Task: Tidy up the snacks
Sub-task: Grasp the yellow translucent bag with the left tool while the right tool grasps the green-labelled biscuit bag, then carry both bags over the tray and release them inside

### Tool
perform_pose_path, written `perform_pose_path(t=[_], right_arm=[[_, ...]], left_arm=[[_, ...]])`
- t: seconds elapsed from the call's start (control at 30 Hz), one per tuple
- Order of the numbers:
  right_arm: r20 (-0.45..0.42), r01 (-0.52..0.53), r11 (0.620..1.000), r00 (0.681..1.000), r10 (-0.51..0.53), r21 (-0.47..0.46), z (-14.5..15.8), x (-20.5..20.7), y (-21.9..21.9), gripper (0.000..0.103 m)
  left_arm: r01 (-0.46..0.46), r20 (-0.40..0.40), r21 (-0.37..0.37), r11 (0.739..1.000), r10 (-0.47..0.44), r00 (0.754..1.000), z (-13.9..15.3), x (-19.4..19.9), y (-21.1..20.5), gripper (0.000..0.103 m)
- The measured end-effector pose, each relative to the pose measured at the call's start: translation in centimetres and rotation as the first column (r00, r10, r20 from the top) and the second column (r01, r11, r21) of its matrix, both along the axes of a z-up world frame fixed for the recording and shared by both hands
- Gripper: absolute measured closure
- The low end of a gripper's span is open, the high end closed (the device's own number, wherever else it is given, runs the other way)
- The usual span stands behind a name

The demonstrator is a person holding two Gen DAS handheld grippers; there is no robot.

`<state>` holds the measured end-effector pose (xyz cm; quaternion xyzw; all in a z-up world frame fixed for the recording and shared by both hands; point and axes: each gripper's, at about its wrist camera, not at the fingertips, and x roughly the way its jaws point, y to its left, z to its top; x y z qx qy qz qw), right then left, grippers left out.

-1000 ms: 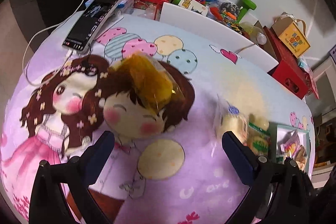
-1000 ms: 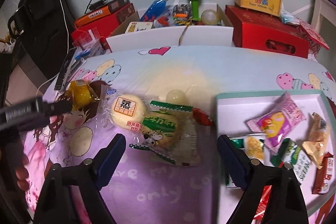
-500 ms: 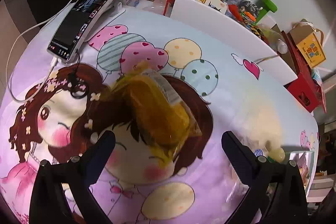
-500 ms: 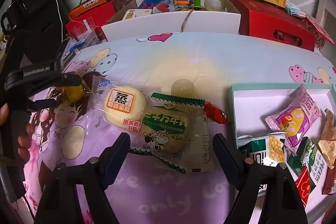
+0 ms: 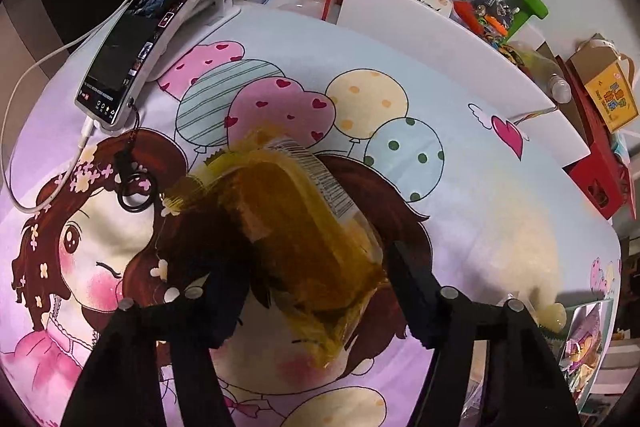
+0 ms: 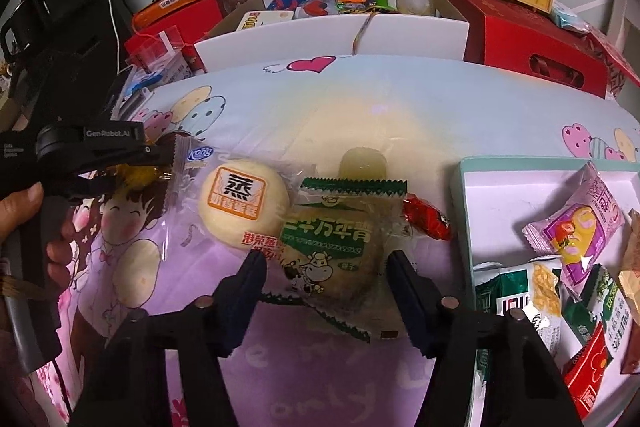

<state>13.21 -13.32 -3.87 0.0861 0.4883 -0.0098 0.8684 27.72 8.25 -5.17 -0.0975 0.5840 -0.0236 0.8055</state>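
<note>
Several snacks already lie in the tray [image 6: 464, 195]. Left gripper [image 5: 316, 263] is closing around a yellow cake packet [image 5: 296, 227] on the cloth; right gripper [image 6: 324, 267] is closing around a green-labelled bun packet [image 6: 332, 251]. A white bun [image 6: 244, 205], jelly cup [image 6: 362, 163] and red candy [image 6: 426, 221] remain.

Amber cake [image 5: 304, 227] in clear wrap lies on a lilac cartoon-girl cloth [image 5: 460, 195] with dotted balloons; green-and-white cow packet [image 6: 336, 251]; teal-rimmed white tray [image 6: 464, 195].
</note>
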Motion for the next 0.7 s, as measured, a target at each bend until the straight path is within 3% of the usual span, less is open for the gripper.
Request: perform_pose_path(t=[0.2,0.7], right_arm=[[0.004,-0.006,1.000,1.000,0.006,-0.001,0.1,-0.1,0.1,0.046],[0.032,-0.017,1.000,0.999,0.017,0.004,1.8,-1.4,-0.4,0.050]], left_arm=[[-0.004,0.014,0.012,1.000,0.004,1.000,0.5,-0.5,-0.2,0.044],[-0.058,0.087,-0.078,0.995,0.064,0.994,4.1,-5.2,-0.1,0.044]])
